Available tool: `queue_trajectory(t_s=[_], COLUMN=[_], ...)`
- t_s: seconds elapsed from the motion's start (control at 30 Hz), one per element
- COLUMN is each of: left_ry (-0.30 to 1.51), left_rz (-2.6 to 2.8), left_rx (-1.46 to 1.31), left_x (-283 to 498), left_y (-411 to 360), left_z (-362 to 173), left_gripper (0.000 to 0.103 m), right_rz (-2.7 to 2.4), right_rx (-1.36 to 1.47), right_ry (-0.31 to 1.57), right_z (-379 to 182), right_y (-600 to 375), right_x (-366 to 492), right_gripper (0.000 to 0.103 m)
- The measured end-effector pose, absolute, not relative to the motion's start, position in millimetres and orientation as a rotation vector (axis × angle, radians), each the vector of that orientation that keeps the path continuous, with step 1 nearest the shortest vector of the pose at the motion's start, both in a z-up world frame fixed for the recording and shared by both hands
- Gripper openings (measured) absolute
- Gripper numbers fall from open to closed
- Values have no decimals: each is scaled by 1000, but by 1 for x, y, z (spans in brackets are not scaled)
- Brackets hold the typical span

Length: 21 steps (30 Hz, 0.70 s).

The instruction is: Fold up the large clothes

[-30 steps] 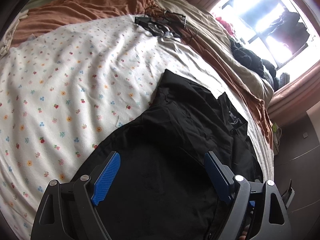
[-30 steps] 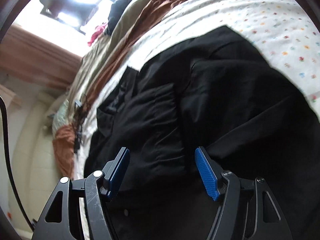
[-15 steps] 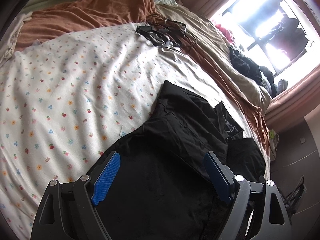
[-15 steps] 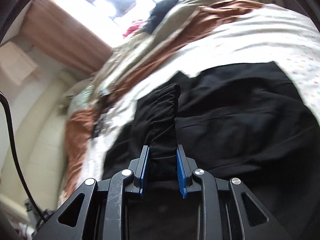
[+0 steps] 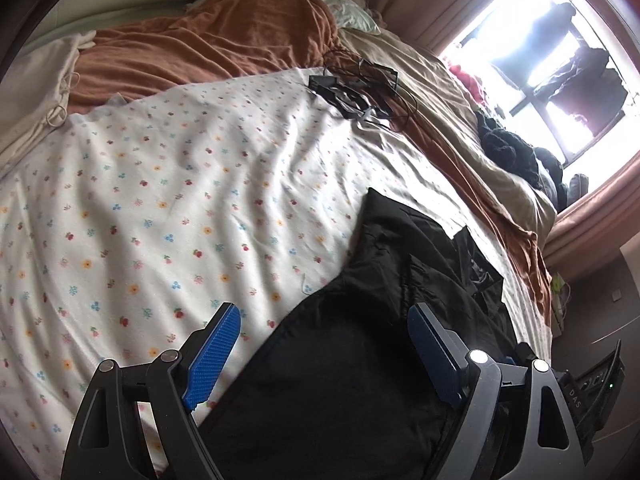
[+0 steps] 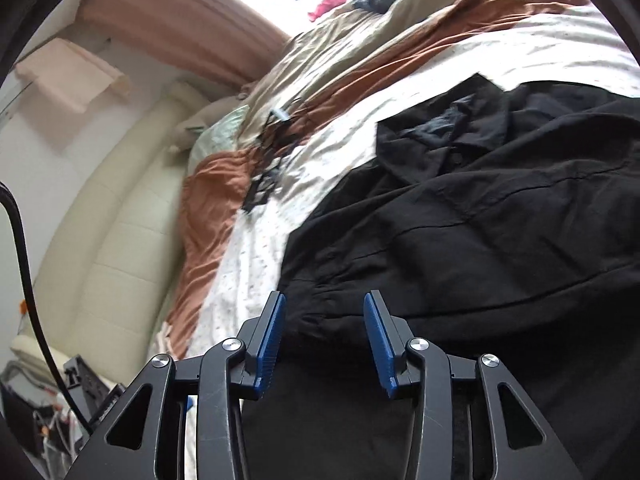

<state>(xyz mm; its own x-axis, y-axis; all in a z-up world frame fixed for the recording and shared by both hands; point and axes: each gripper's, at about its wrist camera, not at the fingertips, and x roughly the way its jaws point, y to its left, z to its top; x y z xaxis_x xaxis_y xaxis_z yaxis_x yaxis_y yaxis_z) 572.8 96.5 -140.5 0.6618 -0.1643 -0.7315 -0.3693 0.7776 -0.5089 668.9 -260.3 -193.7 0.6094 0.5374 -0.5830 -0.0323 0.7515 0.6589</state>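
1. Fabric is no longer clamped by the right claw (image 6: pixel 324 336): half a second ago a bunched fold of the black garment (image 6: pixel 500 216) was pinched between its blue pads (image 6: pixel 272 340), and now the pads are parted, with cloth lying loosely between and under them.
2. Left claw (image 5: pixel 324 356) is seen spread wide, as in both earlier views, hovering over the near part of the black garment (image 5: pixel 360 360) with nothing gripped.
3. Around the claws, the garment is spread on the flower-printed sheet (image 5: pixel 160 208) of the bed, its collar end rumpled toward the window side.
4. Further out, a brown blanket (image 5: pixel 224 48) and a tangle of dark cables (image 5: pixel 360 92) are seen, well apart from the garment.
5. A released fold is judged to have been laid down; a fresh grip is probably needed for the next fold.
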Motion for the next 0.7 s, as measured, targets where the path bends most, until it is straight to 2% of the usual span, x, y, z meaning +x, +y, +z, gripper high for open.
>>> queue_trajectory(t_s=[0.33, 0.5, 0.7], left_ry=[888, 889, 908], left_rz=[98, 96, 74], left_rx=[-601, -621, -604], left_x=[585, 591, 605], left_y=[83, 80, 67], left_z=[-150, -160, -175], left_gripper=[87, 87, 87], right_rz=[-39, -244, -271], right_rx=[669, 750, 753], right_ry=[753, 712, 722], right_z=[-186, -202, -222], right_y=[-393, -463, -482], right_x=[642, 624, 635], right_gripper=[42, 42, 42])
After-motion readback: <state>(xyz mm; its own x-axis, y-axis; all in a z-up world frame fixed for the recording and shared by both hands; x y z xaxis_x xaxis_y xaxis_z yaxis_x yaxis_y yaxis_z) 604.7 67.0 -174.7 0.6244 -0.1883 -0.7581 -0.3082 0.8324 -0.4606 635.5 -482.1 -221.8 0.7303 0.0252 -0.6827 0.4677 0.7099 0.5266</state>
